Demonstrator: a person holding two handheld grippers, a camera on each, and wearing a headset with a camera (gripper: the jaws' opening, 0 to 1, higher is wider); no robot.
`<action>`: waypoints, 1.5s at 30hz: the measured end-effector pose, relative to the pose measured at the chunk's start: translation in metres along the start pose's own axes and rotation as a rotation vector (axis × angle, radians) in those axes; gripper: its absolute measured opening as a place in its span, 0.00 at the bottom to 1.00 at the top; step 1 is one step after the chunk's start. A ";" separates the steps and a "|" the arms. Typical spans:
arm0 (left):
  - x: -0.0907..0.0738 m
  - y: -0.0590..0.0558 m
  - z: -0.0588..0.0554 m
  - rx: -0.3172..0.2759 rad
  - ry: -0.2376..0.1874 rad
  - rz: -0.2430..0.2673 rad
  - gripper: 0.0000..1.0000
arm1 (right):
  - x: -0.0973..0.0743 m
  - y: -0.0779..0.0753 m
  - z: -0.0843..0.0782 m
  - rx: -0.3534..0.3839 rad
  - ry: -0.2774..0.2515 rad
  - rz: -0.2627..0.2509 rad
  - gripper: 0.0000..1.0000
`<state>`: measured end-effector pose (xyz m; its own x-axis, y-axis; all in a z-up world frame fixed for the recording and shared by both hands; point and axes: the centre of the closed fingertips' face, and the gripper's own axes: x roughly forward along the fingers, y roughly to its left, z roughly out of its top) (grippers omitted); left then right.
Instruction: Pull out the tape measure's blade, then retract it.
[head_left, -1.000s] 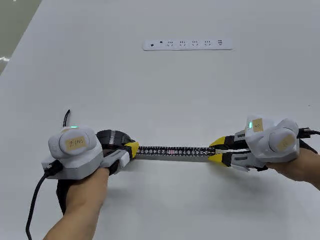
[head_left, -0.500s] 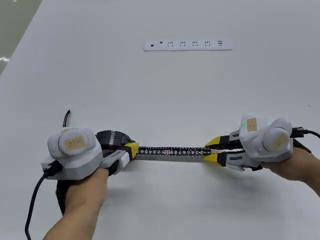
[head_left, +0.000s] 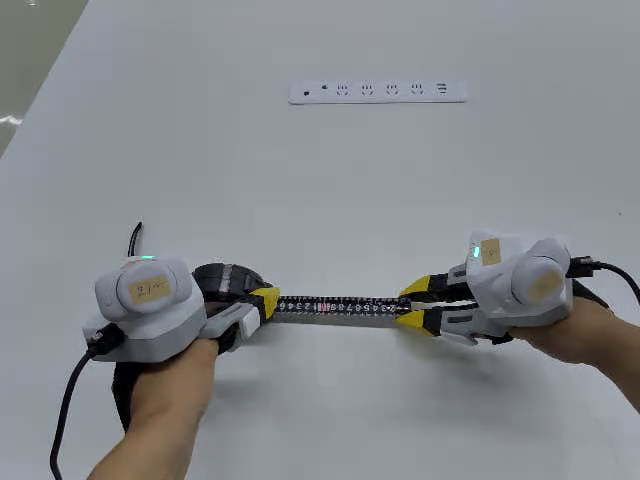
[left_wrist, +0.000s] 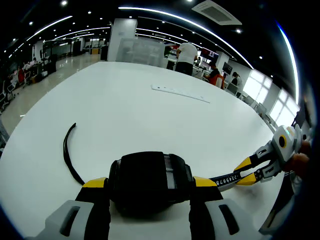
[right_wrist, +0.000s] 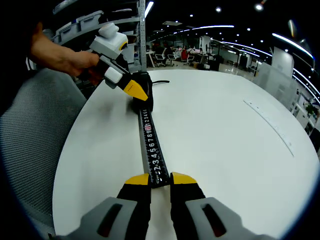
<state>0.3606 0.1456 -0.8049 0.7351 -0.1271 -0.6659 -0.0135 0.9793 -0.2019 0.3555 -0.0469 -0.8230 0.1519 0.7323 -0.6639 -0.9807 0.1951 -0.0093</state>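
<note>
Black blade (head_left: 340, 304) lies left-right: left gripper (left_wrist: 150, 182) clamps the case (head_left: 225, 277), right gripper (head_left: 411, 304) pinches the blade's end. Retracting likely means feeding it leftward.

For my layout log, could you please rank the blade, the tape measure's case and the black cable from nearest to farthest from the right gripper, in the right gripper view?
1. Blade: its tip is pinched between the right gripper's fingers.
2. Tape measure's case: straight ahead, at the blade's far end, held by the left gripper.
3. Black cable: lying just beyond the case.
</note>
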 end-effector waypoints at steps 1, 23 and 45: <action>0.000 0.000 0.000 0.000 0.000 0.000 0.61 | 0.001 0.000 0.001 0.002 -0.001 0.001 0.12; 0.002 0.001 0.000 -0.004 0.003 -0.003 0.61 | 0.015 0.005 0.013 0.008 -0.022 0.014 0.12; -0.001 -0.001 0.000 -0.009 0.004 -0.007 0.61 | 0.035 0.011 0.031 0.004 -0.042 0.025 0.12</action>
<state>0.3603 0.1448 -0.8040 0.7322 -0.1344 -0.6677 -0.0150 0.9769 -0.2130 0.3536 0.0009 -0.8235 0.1320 0.7637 -0.6319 -0.9839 0.1783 0.0100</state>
